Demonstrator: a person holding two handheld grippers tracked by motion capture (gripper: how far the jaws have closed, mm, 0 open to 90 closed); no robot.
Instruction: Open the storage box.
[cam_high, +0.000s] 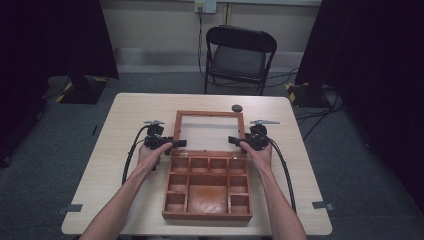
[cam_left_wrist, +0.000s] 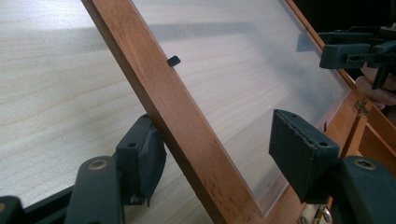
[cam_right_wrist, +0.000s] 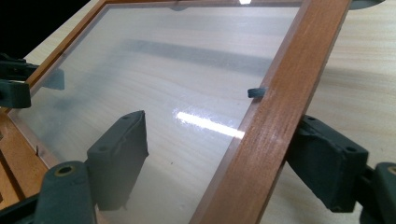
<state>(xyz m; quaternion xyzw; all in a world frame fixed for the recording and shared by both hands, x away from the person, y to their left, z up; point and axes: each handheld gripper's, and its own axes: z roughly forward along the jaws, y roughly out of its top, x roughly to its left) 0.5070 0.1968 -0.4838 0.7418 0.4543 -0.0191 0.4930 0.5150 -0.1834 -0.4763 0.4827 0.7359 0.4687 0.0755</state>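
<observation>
Wooden box (cam_high: 207, 187) is lying open on the worktop (cam_high: 125, 135), its compartmented tray sitting just on the near side of both grippers, and its glazed lid (cam_high: 210, 131) is spreading out between them, hinged to the tray's far edge. We are seeing the lid's pale pane inside a reddish wooden frame.

We are holding the left gripper (cam_high: 175, 144) at the lid's left frame rail; in the left gripper view the rail (cam_left_wrist: 173, 121) is passing between the two black jaws, one pad touching its outer face and the other standing apart over the pane, so the gripper is spread wide and not clamping. We are holding the right gripper (cam_high: 235, 141) at the opposite rail (cam_right_wrist: 275, 112); in the right gripper view the rail is likewise running between parted jaws, one over the pane and one outside the frame, released.

A small dark clip (cam_left_wrist: 173, 60) is sticking out from the rail's inner edge, beyond the left gripper. Farther out, a small dark round object (cam_high: 236, 108) is lying on the worktop just beyond the lid, and a black folding chair (cam_high: 239, 56) is standing behind the worktop.
</observation>
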